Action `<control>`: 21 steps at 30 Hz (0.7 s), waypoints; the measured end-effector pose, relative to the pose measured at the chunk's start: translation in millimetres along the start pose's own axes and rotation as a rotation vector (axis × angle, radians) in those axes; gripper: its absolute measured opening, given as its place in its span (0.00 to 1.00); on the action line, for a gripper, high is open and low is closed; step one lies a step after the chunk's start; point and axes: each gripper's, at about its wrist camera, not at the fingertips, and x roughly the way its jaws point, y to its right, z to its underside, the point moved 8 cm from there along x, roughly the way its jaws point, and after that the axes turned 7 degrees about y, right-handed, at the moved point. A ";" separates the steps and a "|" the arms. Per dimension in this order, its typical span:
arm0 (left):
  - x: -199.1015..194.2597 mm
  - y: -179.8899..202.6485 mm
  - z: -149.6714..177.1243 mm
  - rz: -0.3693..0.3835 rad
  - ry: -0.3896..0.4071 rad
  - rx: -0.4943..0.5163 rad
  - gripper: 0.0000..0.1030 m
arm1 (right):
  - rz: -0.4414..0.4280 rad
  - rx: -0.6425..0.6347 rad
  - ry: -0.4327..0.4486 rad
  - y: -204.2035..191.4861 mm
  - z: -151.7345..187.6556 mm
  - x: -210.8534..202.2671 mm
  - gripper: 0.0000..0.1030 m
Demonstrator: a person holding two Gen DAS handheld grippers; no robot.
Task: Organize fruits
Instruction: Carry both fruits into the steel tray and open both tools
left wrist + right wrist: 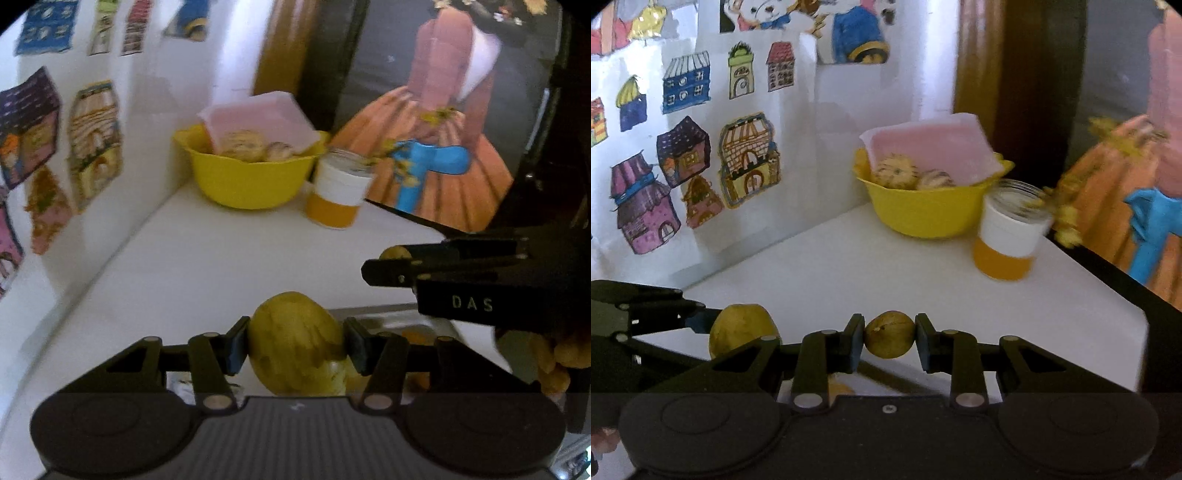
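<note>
Left gripper (297,345) right up front, clamped on a big yellow-green fruit (295,341), pads pressed to both its sides, lifted above the white table (221,258). Same deal with the right gripper (889,338): pinching a small round brownish fruit (889,339) between its pads, held over the table too. Both grippers side by side and close, the left one's fruit (740,330) poking in at the right camera's left edge. Bit of a metal tray (373,310) just behind the big fruit, with something orange on it, too blurry to name.

Further back from the grippers, near the table's far corner, a yellow bowl (243,181) with a pink container (258,118) tilted in it plus a couple of pale round ridged things (895,170), can't tell what exactly. Just beside the bowl, on its right, a jar (1010,236) with a white label and orange stuff at the bottom, looks touching or nearly so.

Behind all that, white wall (820,166) covered in colourful house drawings (748,162) to the left of the bowl, and to its right a person's orange skirt (443,155) with a blue ribbon (432,162).
</note>
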 end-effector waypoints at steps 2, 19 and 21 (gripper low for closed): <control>0.7 15.5 1.3 0.023 -0.001 0.008 0.55 | 0.012 0.015 0.005 9.2 9.0 -17.0 0.30; 20.9 87.0 33.5 0.103 -0.063 0.096 0.41 | 0.043 0.148 -0.038 58.5 93.6 -54.4 0.30; 24.0 88.3 37.3 0.104 -0.075 0.097 0.45 | 0.041 0.162 -0.037 62.2 96.3 -51.3 0.30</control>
